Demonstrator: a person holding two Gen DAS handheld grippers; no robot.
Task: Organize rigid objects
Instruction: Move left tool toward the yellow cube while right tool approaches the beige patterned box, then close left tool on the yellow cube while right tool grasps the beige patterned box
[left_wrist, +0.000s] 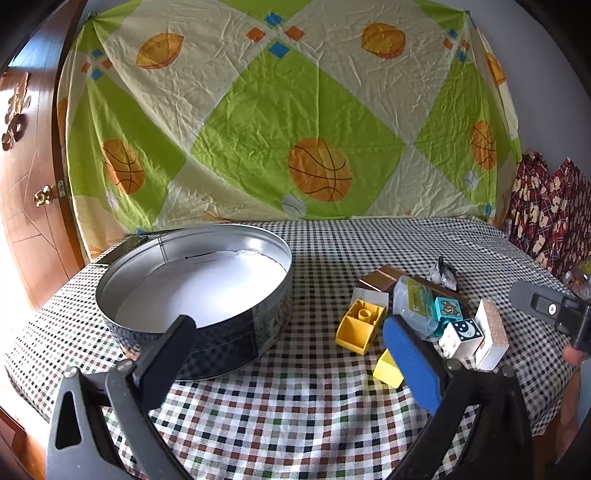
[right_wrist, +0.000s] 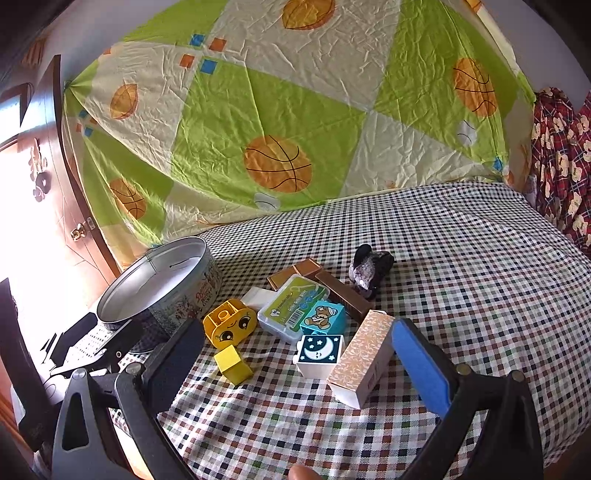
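While both claws, left claw (left_wrist: 291, 350) and right claw (right_wrist: 299, 354), gape empty, the yellow cube (right_wrist: 232, 363) sits by the tin (right_wrist: 155, 284): light, stiff, probably best pinched across flat sides.

Tin (left_wrist: 192, 291) left on table; blocks (right_wrist: 317, 350) clustered to its right.

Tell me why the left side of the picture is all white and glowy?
In the right wrist view, bright daylight beside the door washes that edge out, overexposed; the round tin nearby stays clear. In the left wrist view, only a thin strip is blown out, and the fisheye lens bends the table.
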